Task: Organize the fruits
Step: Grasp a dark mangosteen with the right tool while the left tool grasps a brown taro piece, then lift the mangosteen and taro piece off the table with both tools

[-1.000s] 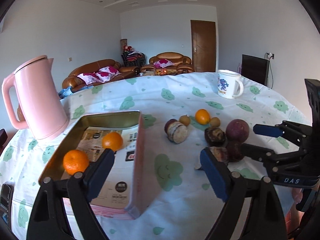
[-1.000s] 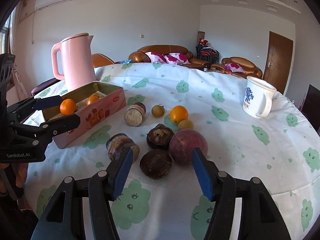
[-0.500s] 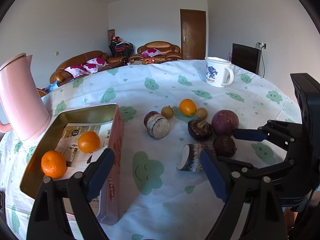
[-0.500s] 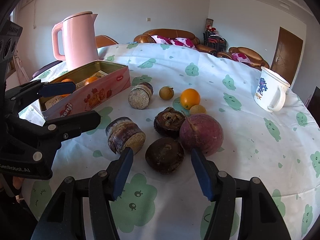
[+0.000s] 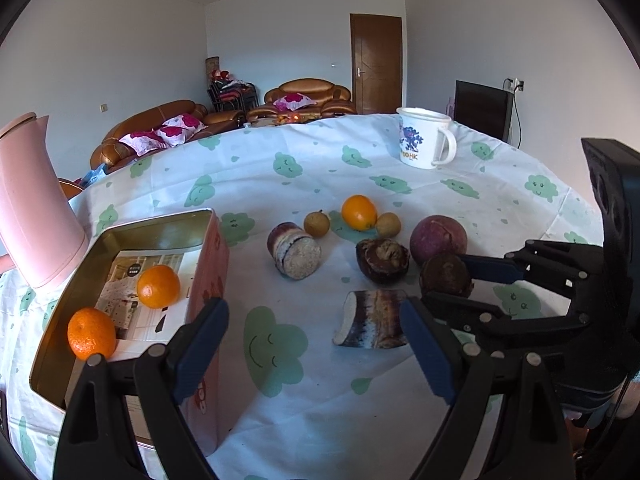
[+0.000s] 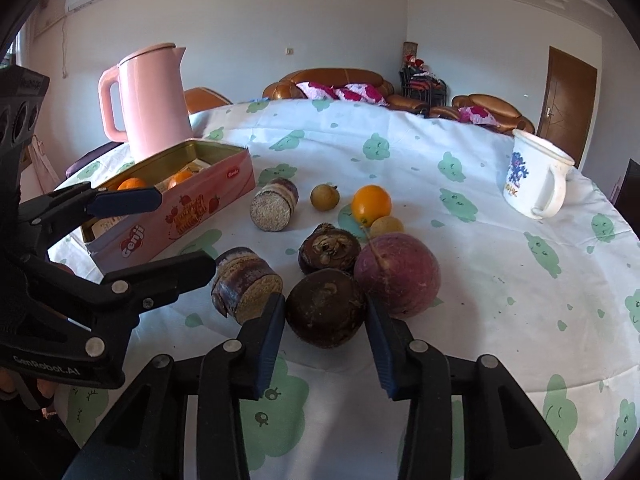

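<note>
My right gripper (image 6: 324, 304) is closing, and its blue pads touch both sides of a dark brown round fruit (image 6: 326, 312) on the cloth. A purple round fruit (image 6: 400, 276) sits against its right side, and a second dark fruit (image 6: 330, 250) lies behind it. My left gripper (image 5: 313, 312) hangs open and empty above the cloth, between the pink tin (image 5: 208, 264) and a cut cane piece (image 5: 370, 324). Two oranges (image 5: 158, 286) lie in the tin. A third orange (image 5: 359, 212) rests on the table beside small yellow-brown fruits (image 5: 317, 223).
A pink kettle (image 6: 152, 100) stands behind the tin at the left. A white mug (image 6: 532, 180) stands at the far right. Another cane piece (image 6: 276, 204) lies near the tin's corner. The round table's edge falls away close below both grippers.
The right gripper came closer to the fruit pile, then its jaws narrowed onto the dark brown fruit. The left gripper drifted slightly; its jaws kept the same wide gap.
</note>
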A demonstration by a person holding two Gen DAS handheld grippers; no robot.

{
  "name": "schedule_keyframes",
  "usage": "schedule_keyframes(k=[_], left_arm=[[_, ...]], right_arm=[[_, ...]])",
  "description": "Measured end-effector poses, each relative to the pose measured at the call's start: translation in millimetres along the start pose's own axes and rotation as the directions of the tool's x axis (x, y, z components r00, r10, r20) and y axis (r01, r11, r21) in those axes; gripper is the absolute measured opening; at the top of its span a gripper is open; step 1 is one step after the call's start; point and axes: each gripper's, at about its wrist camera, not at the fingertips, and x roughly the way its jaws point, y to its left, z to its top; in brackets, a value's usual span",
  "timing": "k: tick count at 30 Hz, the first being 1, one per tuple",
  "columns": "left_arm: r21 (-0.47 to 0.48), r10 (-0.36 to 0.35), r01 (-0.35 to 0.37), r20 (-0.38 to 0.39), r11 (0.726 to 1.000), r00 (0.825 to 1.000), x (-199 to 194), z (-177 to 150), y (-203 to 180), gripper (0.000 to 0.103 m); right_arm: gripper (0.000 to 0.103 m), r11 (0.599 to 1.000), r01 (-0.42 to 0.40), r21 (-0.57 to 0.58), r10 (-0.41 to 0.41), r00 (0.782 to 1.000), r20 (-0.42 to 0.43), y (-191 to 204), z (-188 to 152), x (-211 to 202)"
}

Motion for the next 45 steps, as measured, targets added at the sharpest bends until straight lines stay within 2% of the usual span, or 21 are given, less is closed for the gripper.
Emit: schedule_keyframes(k=[6,11,14,16,20,26,45], left_arm=[[0.032,-0.011,0.011,-0.018,0.999,1.000,6.2,3.2,-11.8,0.086],[0.052,-0.042,0.045,-0.053,0.998,0.998,16.3,6.3,-21.2,0.082],[0.055,-0.058,0.063,-0.085,0.996,0.995,24.5,7.8,-24.6,0.069],[0.054,-0.065,0.071,-0.105,0.996,0.992,28.8,8.0,-25.5,0.067],[0.048,-0.095,0.101,-0.113,0.994,0.989,29.6,7.2,-25.2,0.040],[0.032,-0.090,0.093,-0.092,0.995,0.992,25.6,7.6,-22.3,0.039],[0.025,-0.040,0.039,0.041,0.999,0.998,1.5,7.8,-18.1,0.039]], right_arm=[[0.043,0.996,0.083,0.024,-0.084,0.993,0.088,-5.0,-3.2,-15.3],[0.043,0.993,0.103,0.065,-0.110,0.987,0.115,-16.1,-5.3,-23.1],[0.043,0.993,0.094,0.075,-0.102,0.988,0.114,-18.7,-5.4,-22.7],[0.043,0.993,0.094,0.071,-0.102,0.988,0.114,-18.1,-5.2,-22.4],[0.043,0.995,0.086,0.058,-0.093,0.988,0.121,-16.3,-5.9,-23.2],[0.043,0.997,0.065,0.040,-0.071,0.986,0.151,-13.9,-7.9,-27.4],[0.043,1.000,0.031,-0.005,-0.029,0.973,0.229,-7.8,-11.6,-38.4]])
